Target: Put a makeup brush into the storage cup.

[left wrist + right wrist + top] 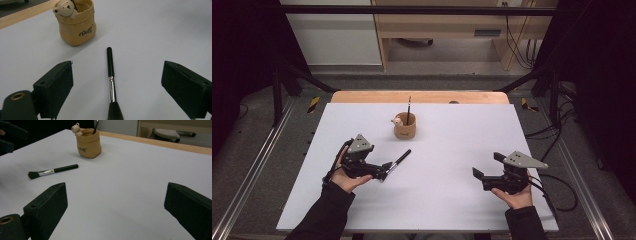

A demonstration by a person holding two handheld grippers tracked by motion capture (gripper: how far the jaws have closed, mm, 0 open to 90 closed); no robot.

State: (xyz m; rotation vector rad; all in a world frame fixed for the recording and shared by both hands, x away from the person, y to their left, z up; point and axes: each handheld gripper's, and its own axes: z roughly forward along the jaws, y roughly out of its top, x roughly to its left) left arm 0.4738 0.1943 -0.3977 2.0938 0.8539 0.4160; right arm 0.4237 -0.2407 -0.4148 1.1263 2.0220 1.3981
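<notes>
A black-handled makeup brush (397,163) is seen lying flat on the white surface (447,200), just in front of the left tool (382,172). In the left gripper view the brush (111,83) is found between the two jaws, which are held wide apart and touch neither the handle nor the silver ferrule; the dark bristles point back toward the tool and the handle end points toward a tan pouch-shaped holder (75,24). The brush is therefore not gripped and rests on the surface by its whole length.

The holder (404,126) stands upright beyond the brush, near the far middle of the surface, apart from the handle tip. A small bear figure (65,9) is perched on its rim, and a thin dark brush handle (409,106) is seen standing inside it.

The right tool (484,170) is held in the person's right hand (517,196) over the right part of the surface, well apart from the brush and the holder. Its jaws are also spread wide, with nothing between them. In the right gripper view the brush (52,171) is seen lying far off to the left, with the holder (88,143) behind it
</notes>
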